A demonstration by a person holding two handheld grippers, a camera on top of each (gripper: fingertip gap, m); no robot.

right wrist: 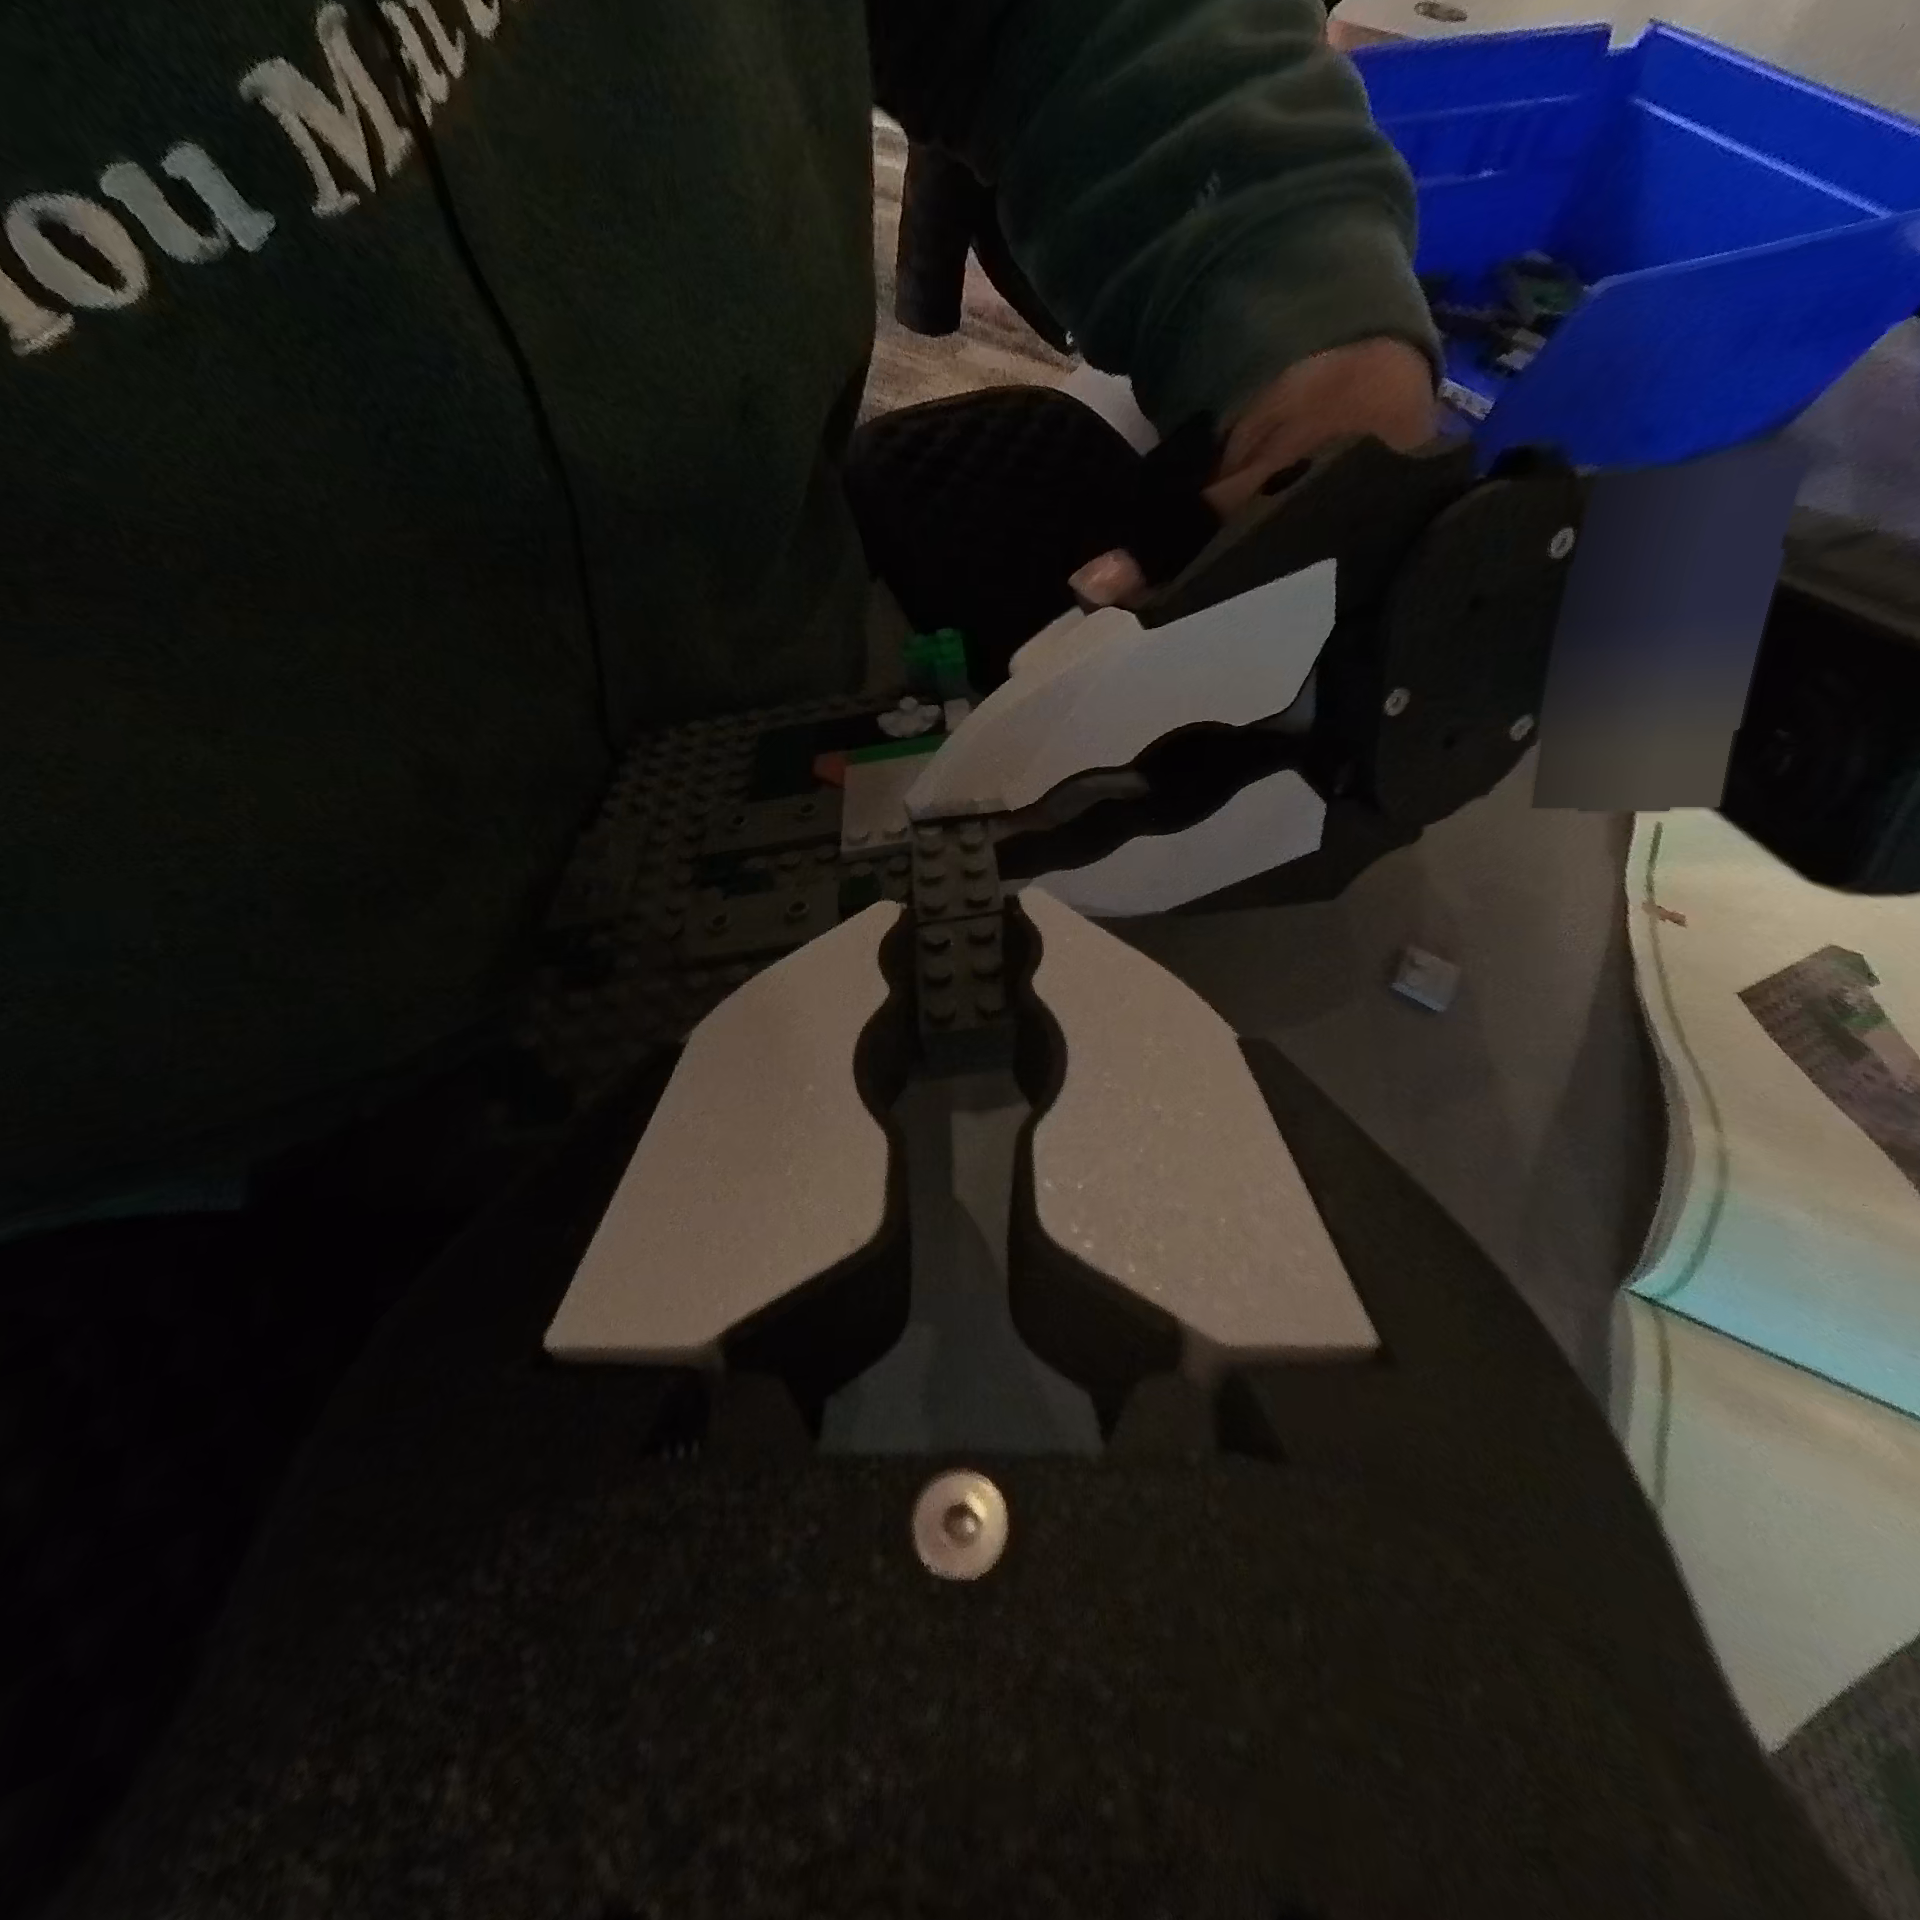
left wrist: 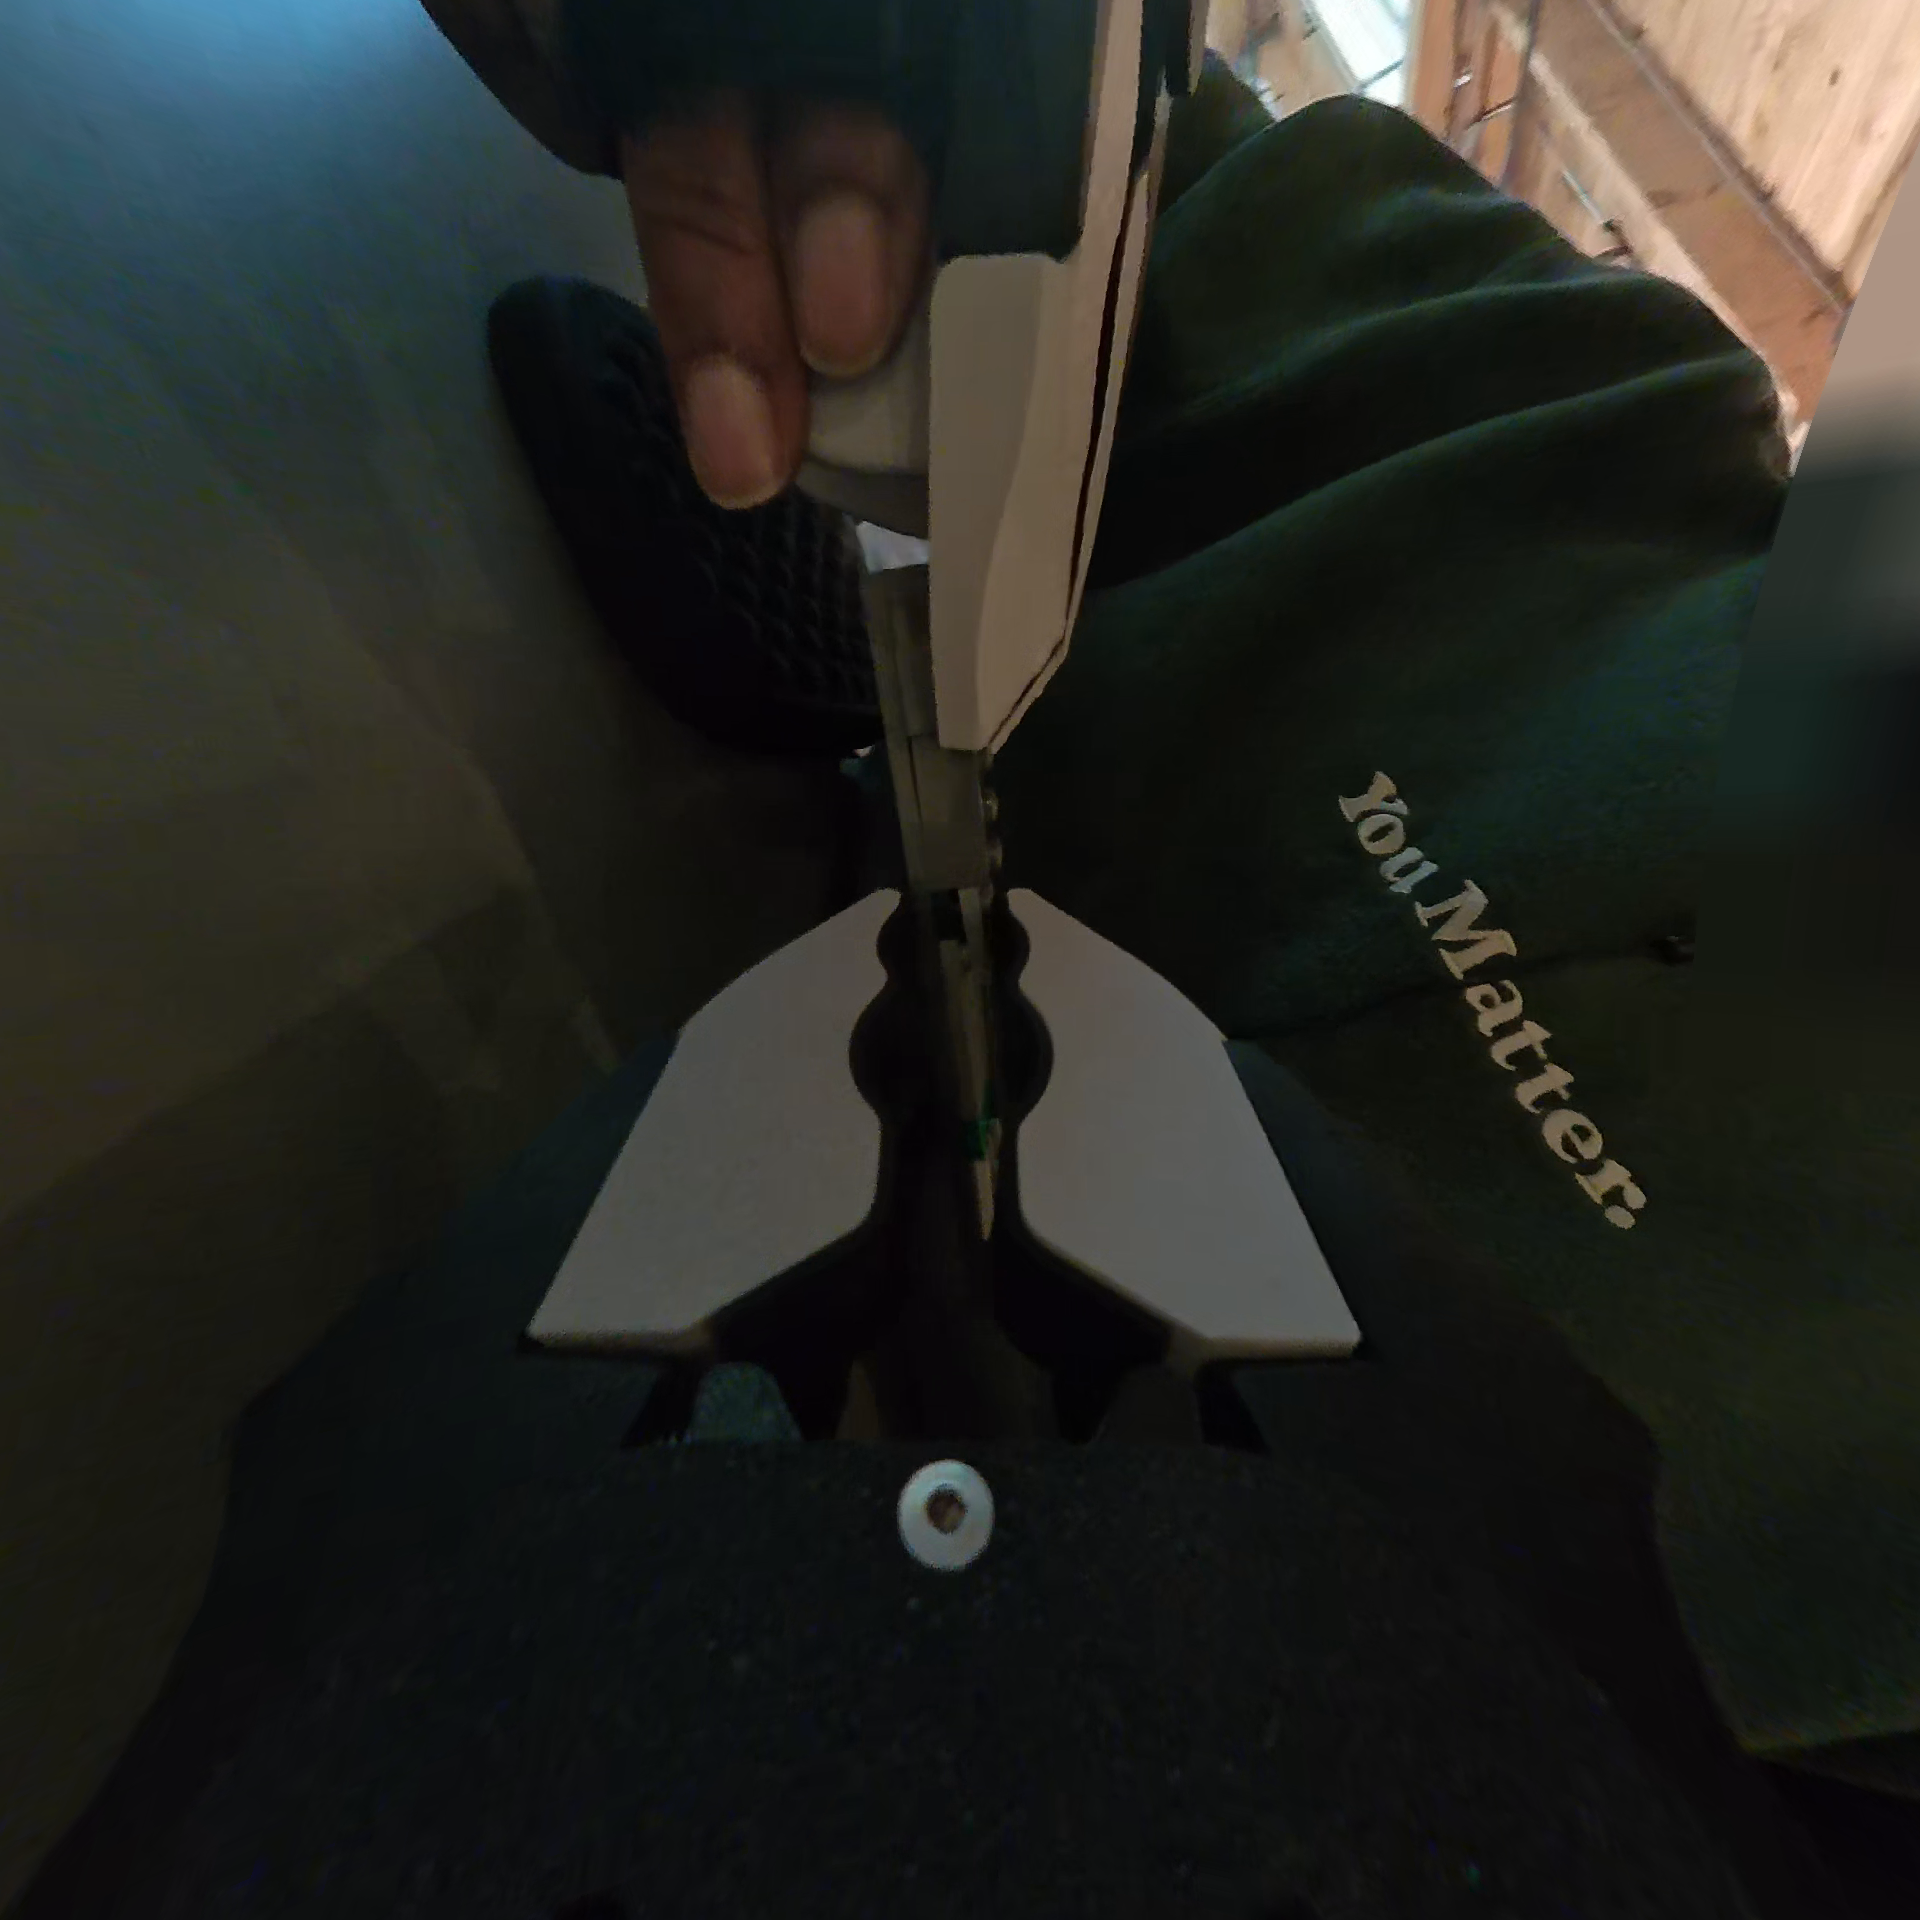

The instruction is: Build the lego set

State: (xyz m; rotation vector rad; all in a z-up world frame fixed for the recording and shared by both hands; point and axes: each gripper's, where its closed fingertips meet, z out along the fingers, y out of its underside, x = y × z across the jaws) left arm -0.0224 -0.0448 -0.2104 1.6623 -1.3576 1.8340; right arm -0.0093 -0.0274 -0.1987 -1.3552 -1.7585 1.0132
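In the right wrist view, a dark grey studded plate (right wrist: pixel 961 977) sits between the white fingers of my right gripper (right wrist: pixel 961 920), which is shut on it. The plate joins a flat dark lego build (right wrist: pixel 717 831) with green and white pieces on top. My left gripper (right wrist: pixel 961 821) comes in from the right and is shut on the same plate just beyond my right fingertips. In the left wrist view the plate (left wrist: pixel 961 1039) shows edge-on inside my left gripper (left wrist: pixel 956 904). My right gripper (left wrist: pixel 966 743) reaches down from above onto it.
A person's dark green sweatshirt (right wrist: pixel 416 520) hangs close behind the build. A blue bin (right wrist: pixel 1662 208) with dark pieces stands at the upper right. A printed instruction sheet (right wrist: pixel 1829 1029) and a small loose piece (right wrist: pixel 1423 977) lie on the table at right. The grippers are tip to tip, or close to it.
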